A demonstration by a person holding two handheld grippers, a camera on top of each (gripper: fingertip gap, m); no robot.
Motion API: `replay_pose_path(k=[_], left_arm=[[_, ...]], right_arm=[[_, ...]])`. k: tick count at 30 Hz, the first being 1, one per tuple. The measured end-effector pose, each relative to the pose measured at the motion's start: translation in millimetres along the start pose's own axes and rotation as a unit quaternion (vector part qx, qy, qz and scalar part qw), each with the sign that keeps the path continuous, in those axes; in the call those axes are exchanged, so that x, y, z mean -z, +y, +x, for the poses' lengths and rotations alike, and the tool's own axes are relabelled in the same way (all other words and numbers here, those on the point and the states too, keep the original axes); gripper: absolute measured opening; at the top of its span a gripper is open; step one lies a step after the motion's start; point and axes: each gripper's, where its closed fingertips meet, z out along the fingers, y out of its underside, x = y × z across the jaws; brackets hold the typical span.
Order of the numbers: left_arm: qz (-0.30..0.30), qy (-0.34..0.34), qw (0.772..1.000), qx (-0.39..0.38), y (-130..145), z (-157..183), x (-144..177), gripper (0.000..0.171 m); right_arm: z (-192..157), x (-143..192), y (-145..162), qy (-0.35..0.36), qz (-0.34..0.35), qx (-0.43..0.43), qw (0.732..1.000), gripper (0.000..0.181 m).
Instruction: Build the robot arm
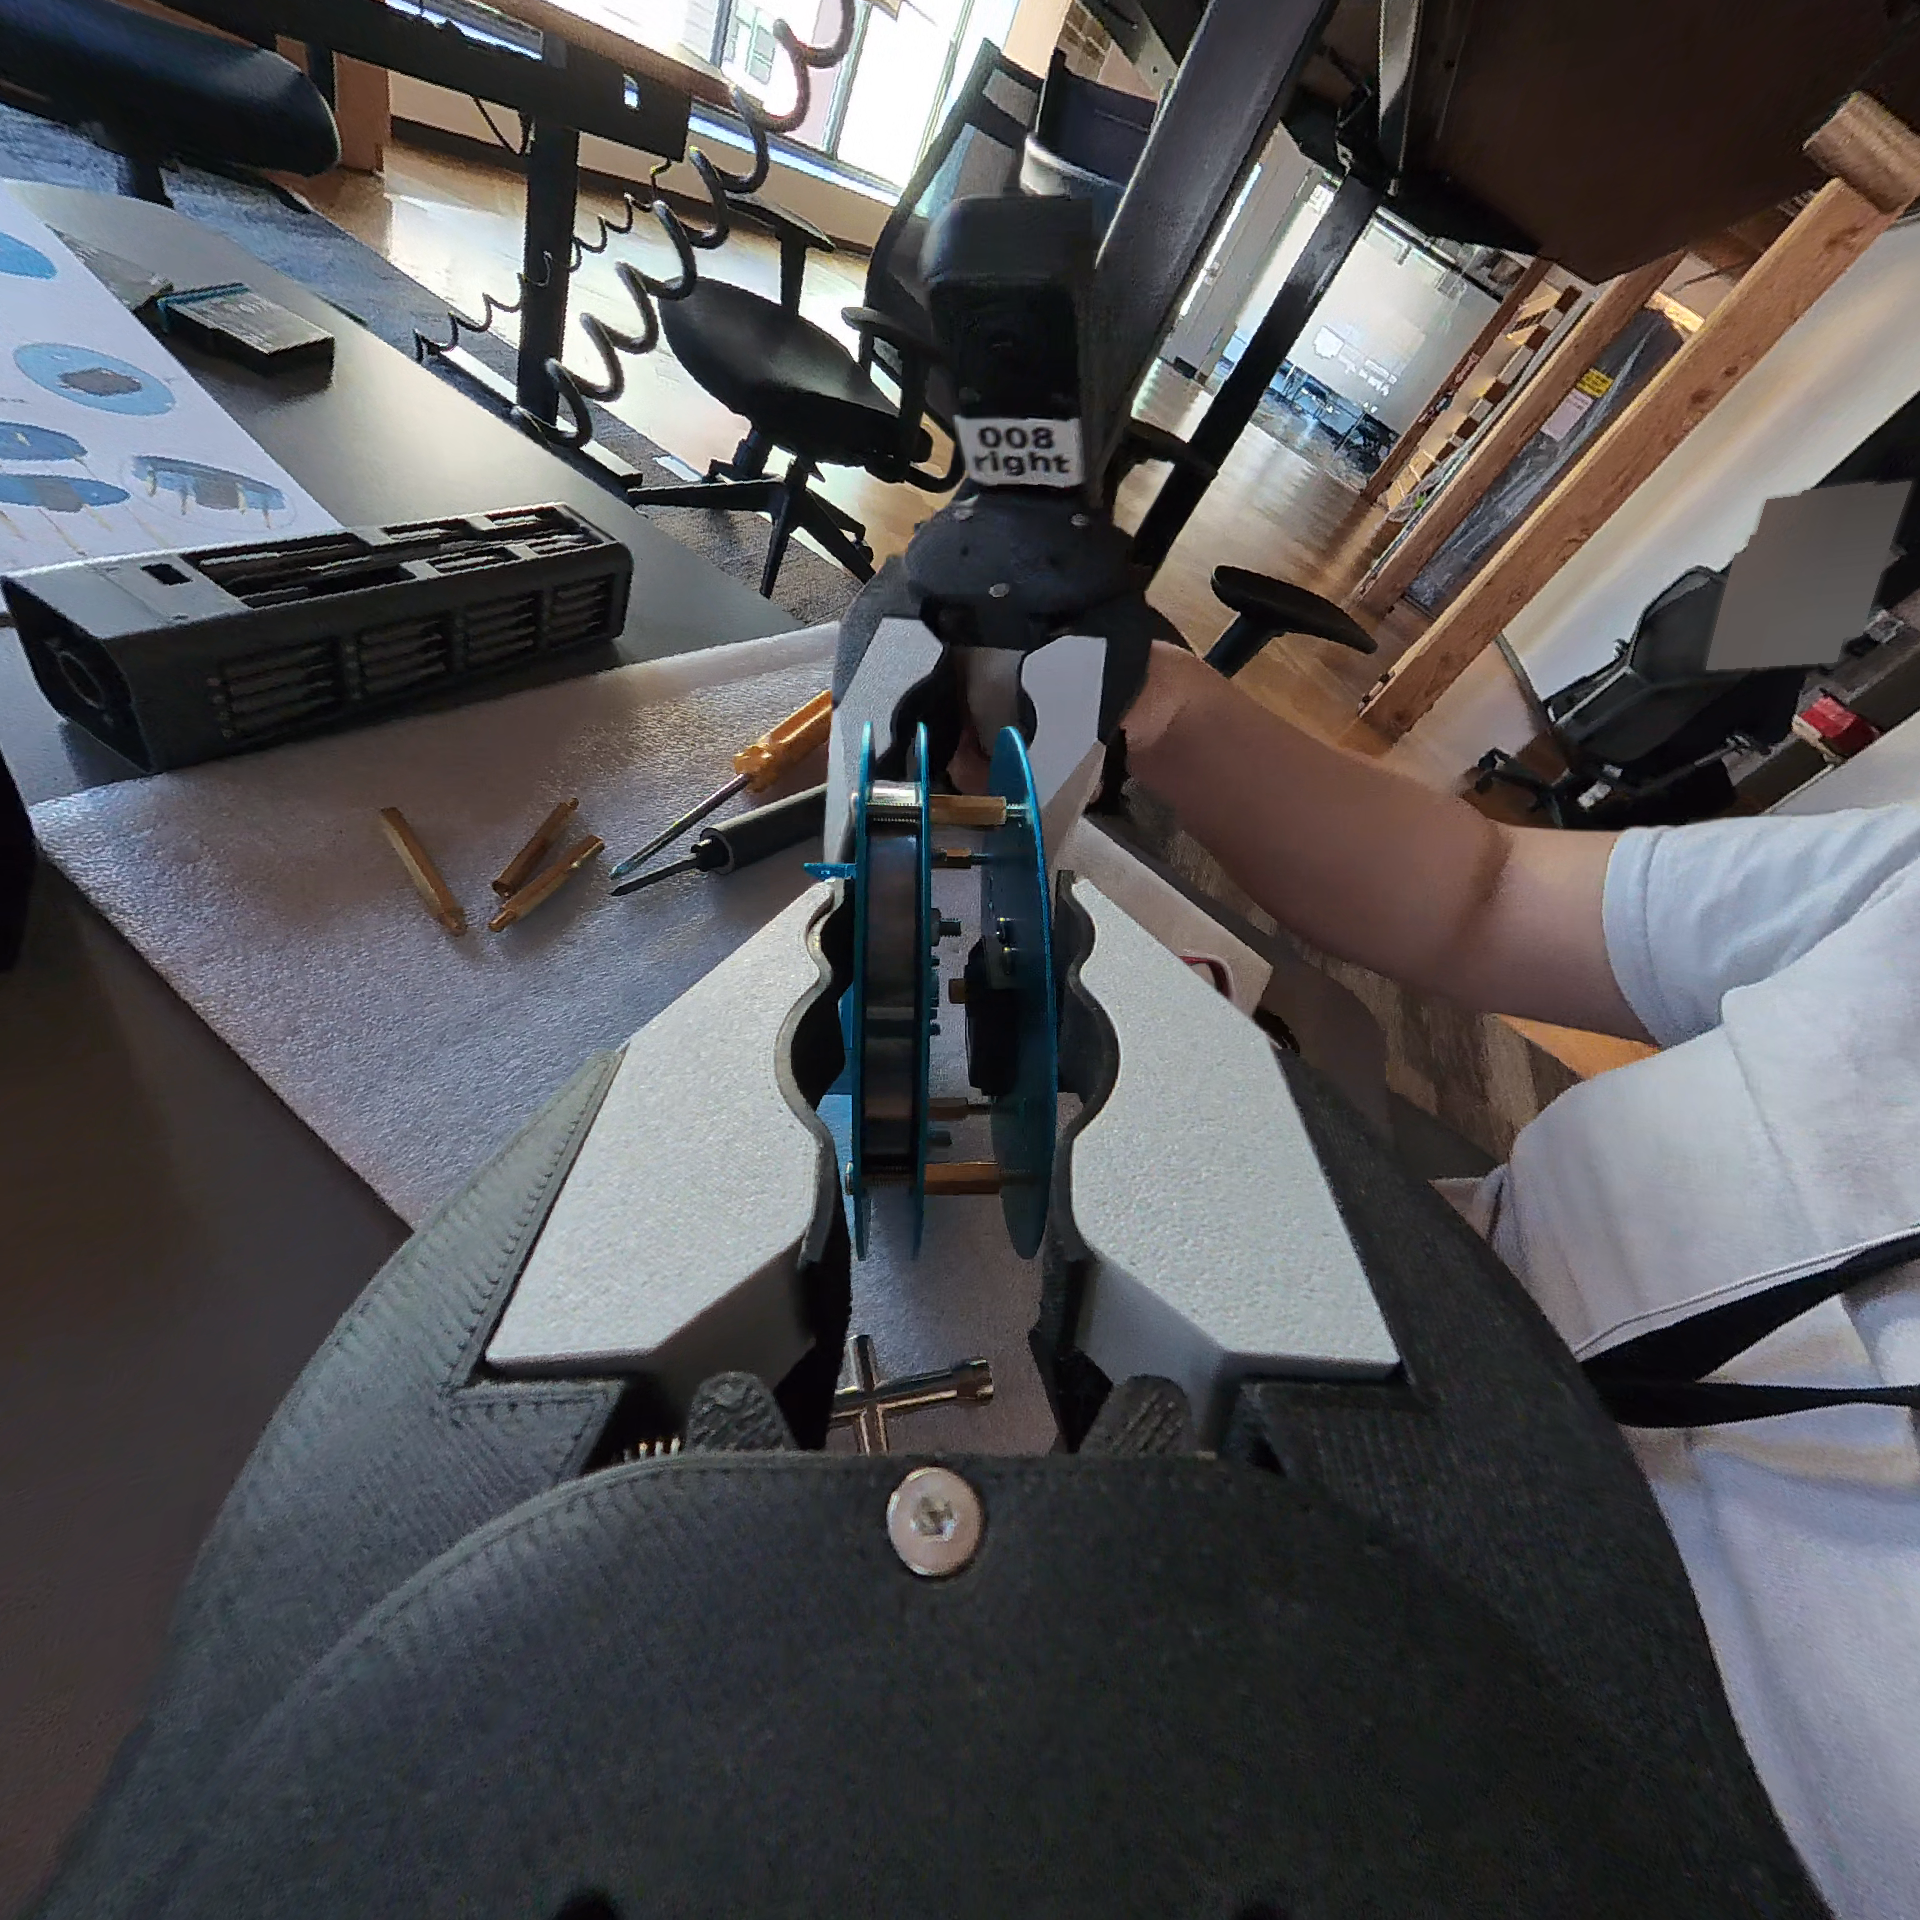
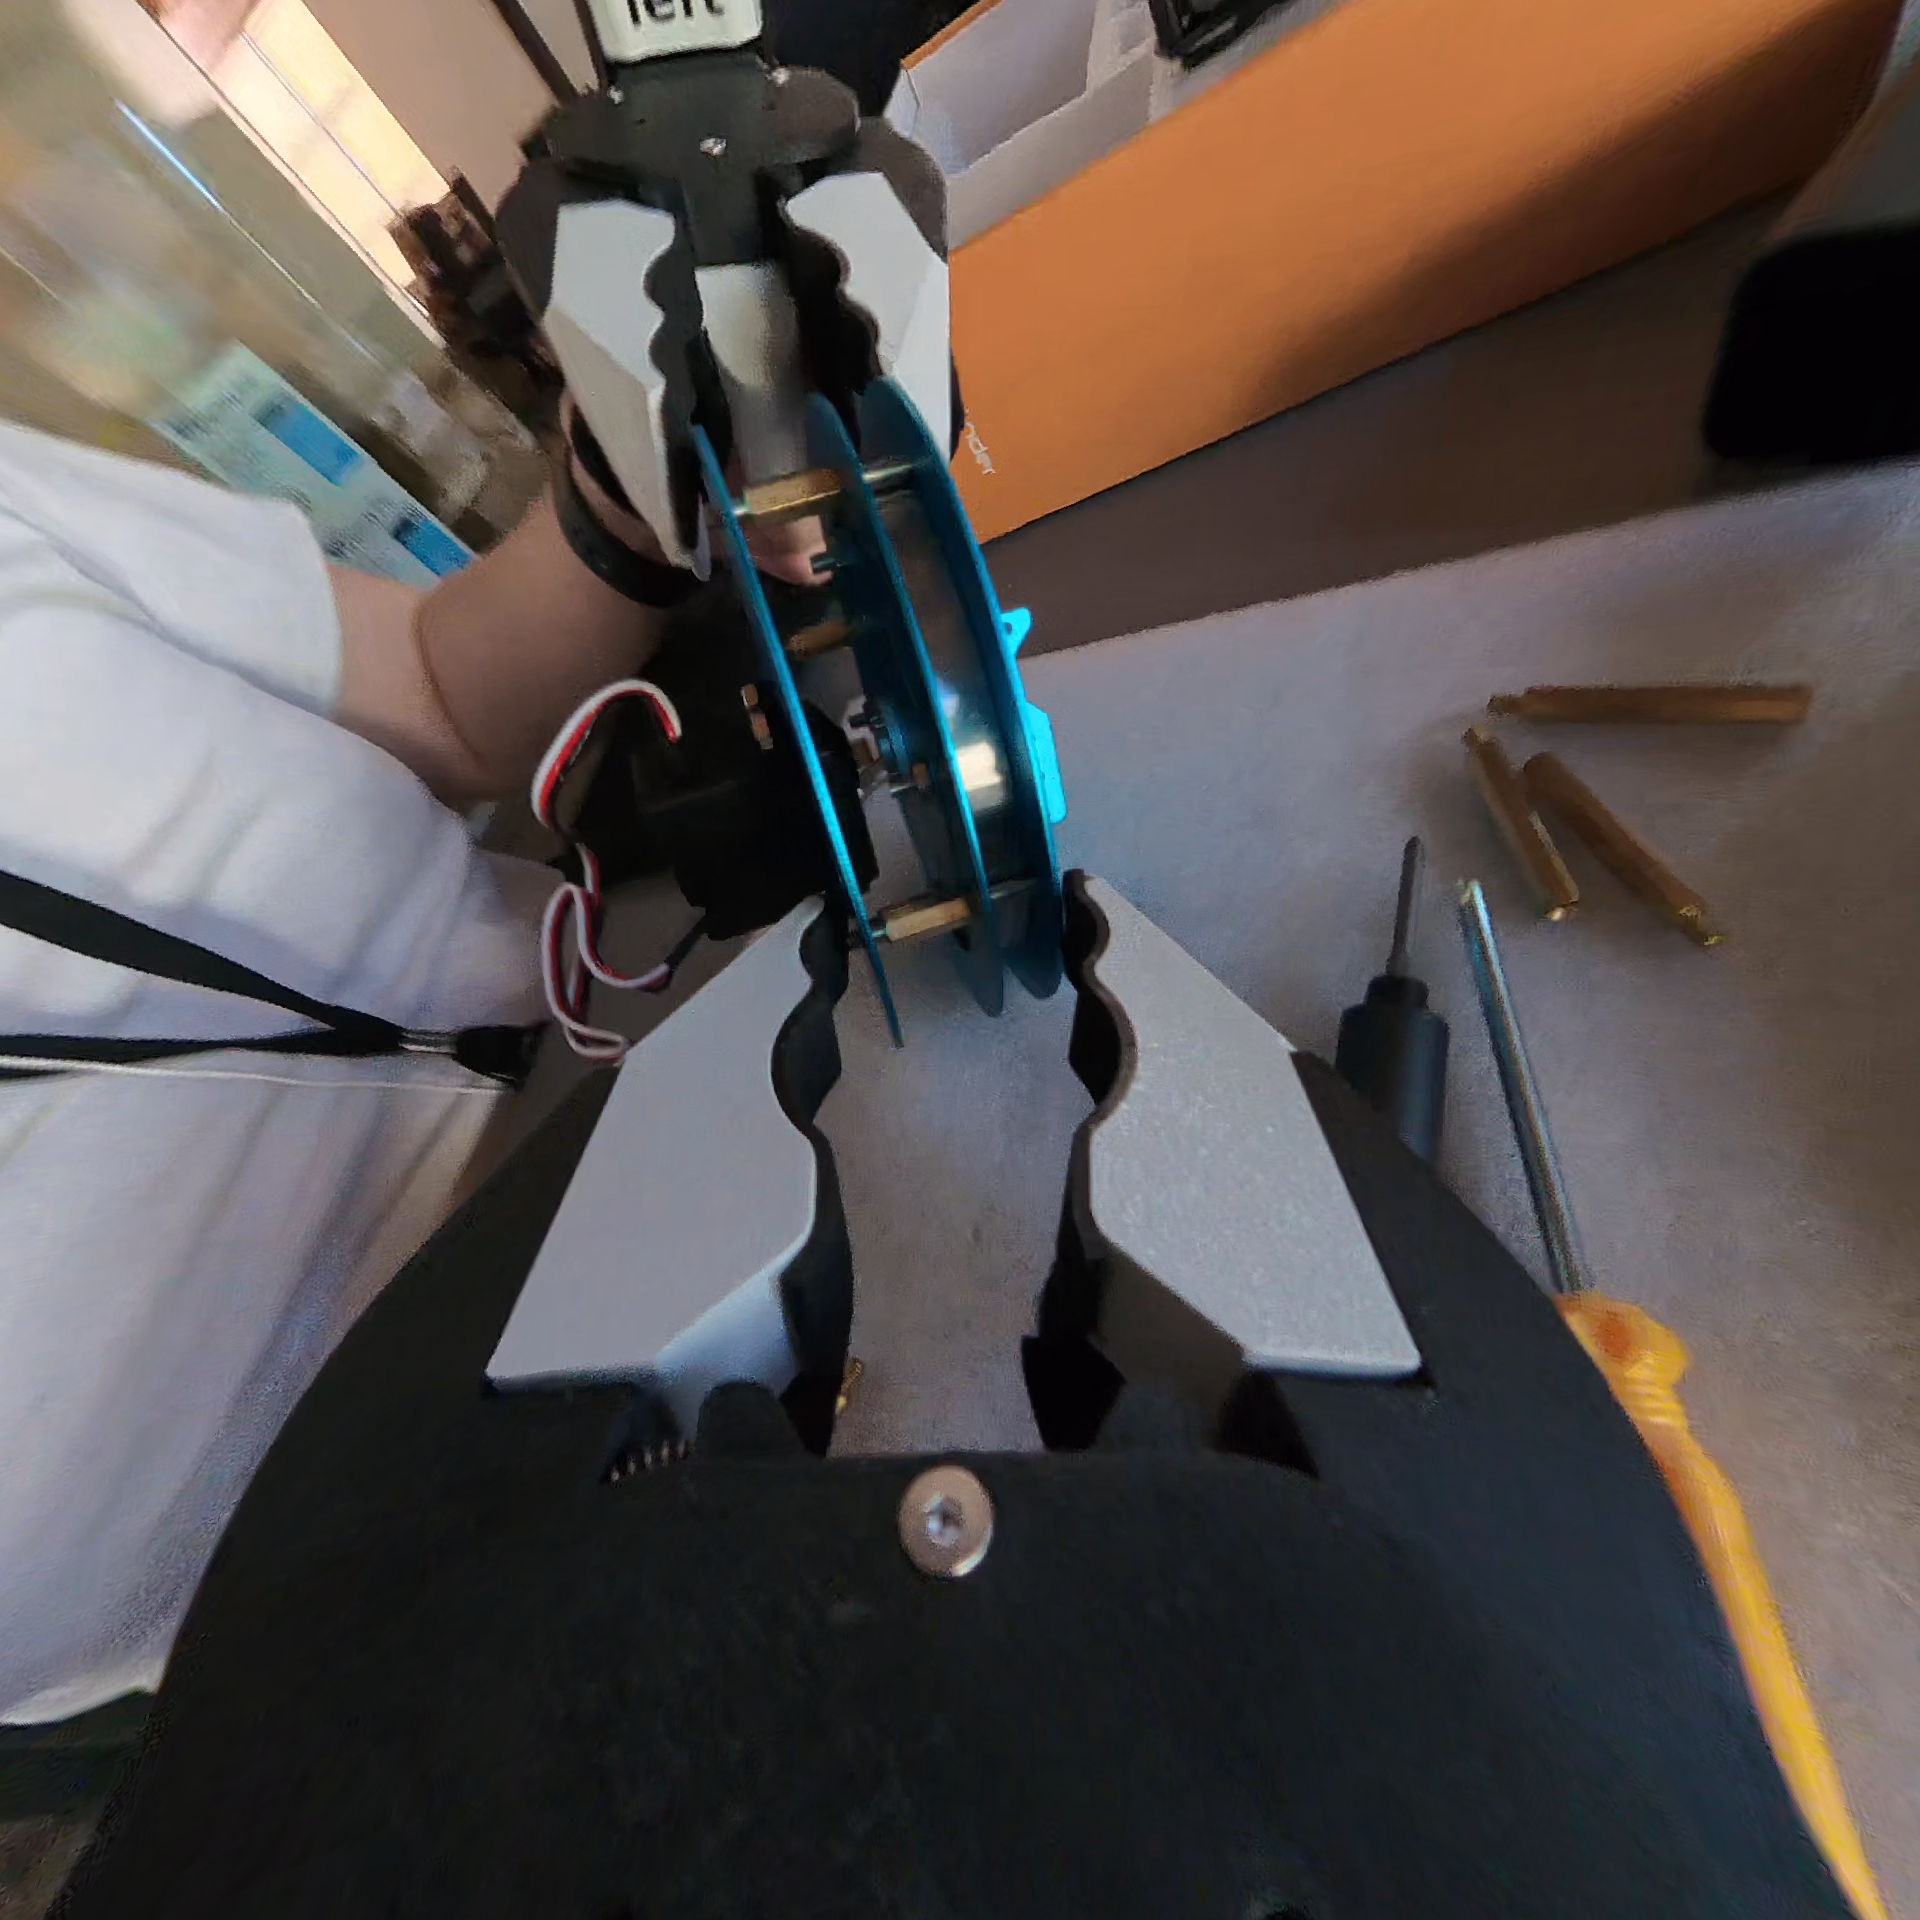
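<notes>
Left gripper fingers clench the blue disc assembly; right gripper fingers, released, could knock it askew

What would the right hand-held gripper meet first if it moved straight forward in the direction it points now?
Probably the blue disc assembly. The right hand-held gripper is open, and its fingertips sit at the assembly's near rim, one on each side. Whether they already touch is unclear. Beyond it, the left hand-held gripper grips the far edge.

Grey foam mat, brass standoffs, screwdrivers
</notes>
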Motion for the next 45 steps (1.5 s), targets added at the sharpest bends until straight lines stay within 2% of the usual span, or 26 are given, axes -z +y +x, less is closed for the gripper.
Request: replay_pose_path(k=[1, 5, 8, 12, 19, 25, 30, 32, 34, 39, 45], left_arm=[[0.005, -0.001, 1.000, 0.011, 0, -2, 0, 0.038], [0.011, -0.024, 0.998, 0.048, 1, -15, 1, 0.038], [0.015, -0.033, 0.996, 0.084, -1, -24, 0, 0.036], [0.019, -0.028, 0.989, 0.146, -2, -34, -2, 0.035], [0.023, -0.015, 0.973, 0.227, -5, -40, -6, 0.034], [0.017, 0.014, 0.954, 0.298, -8, -24, -12, 0.034], [-0.039, 0.055, 0.933, 0.354, 24, -2, -29, 0.035], [-0.064, 0.045, 0.939, 0.335, 36, -2, -35, 0.035], [-0.066, 0.035, 0.939, 0.337, 37, -7, -39, 0.035], [-0.087, 0.021, 0.935, 0.342, 44, -17, -43, 0.036], [-0.116, -0.027, 0.942, 0.312, 50, -30, -40, 0.039]], right_arm=[[1, -1, -1, -0.011, 0.002, -0.029, 1.000, 0.042], [6, -3, -5, -0.004, 0.008, -0.045, 0.999, 0.040], [9, -3, -6, -0.006, 0.012, -0.088, 0.996, 0.040], [13, -3, -6, -0.014, 0.027, -0.155, 0.988, 0.040], [8, 2, -7, -0.011, 0.027, -0.199, 0.980, 0.039], [-16, 13, -5, -0.006, 0.016, -0.266, 0.964, 0.039], [-36, 19, 30, 0.007, -0.023, -0.335, 0.942, 0.039], [-31, 17, 44, 0.022, -0.041, -0.332, 0.942, 0.041], [-27, 17, 44, 0.018, -0.029, -0.342, 0.939, 0.041], [-16, 19, 46, 0.044, -0.030, -0.285, 0.957, 0.045], [-4, 19, 42, 0.063, -0.046, -0.232, 0.970, 0.049]])
